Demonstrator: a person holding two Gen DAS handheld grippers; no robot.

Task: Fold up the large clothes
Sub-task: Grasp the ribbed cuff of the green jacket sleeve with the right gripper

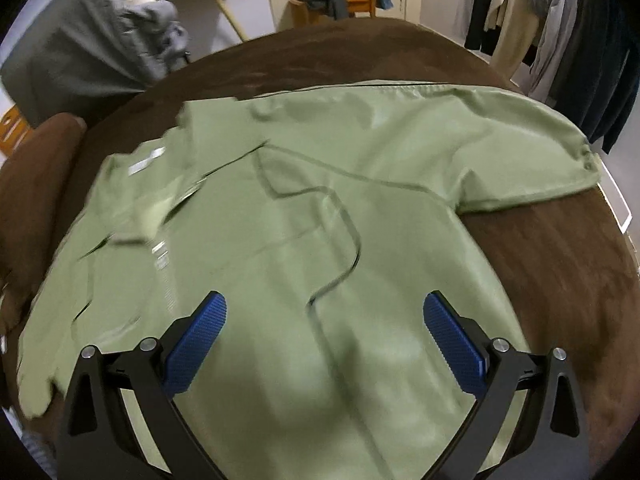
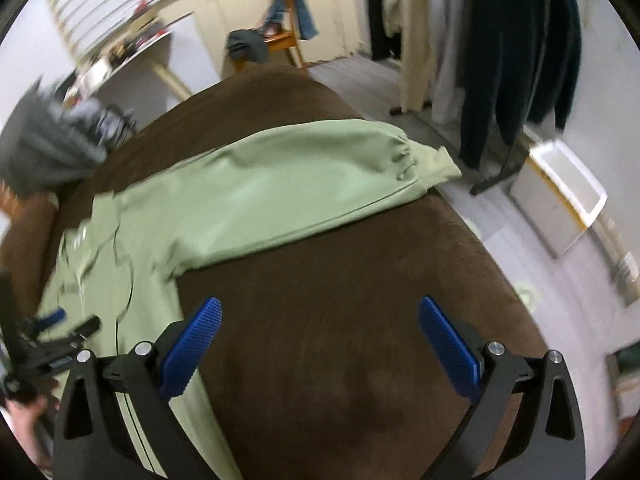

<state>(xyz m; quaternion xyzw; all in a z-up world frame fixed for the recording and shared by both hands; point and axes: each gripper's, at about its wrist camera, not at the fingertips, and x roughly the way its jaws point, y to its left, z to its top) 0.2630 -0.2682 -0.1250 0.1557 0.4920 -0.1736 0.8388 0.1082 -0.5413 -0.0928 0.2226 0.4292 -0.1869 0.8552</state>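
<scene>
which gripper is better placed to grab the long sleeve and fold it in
Right, probably. The right gripper is open above the bare brown cover, with the sleeve just ahead. The left gripper, also open, hangs over the jacket's body, farther from the cuff.

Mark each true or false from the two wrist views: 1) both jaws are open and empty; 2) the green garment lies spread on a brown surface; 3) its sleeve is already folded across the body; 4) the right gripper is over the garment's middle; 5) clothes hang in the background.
1) True: the left gripper and the right gripper both stand open, holding nothing.
2) True: the green garment lies on the brown surface.
3) False: the sleeve stretches straight out sideways.
4) False: it is mostly over bare brown surface beside the garment.
5) True: hanging clothes show behind.
</scene>
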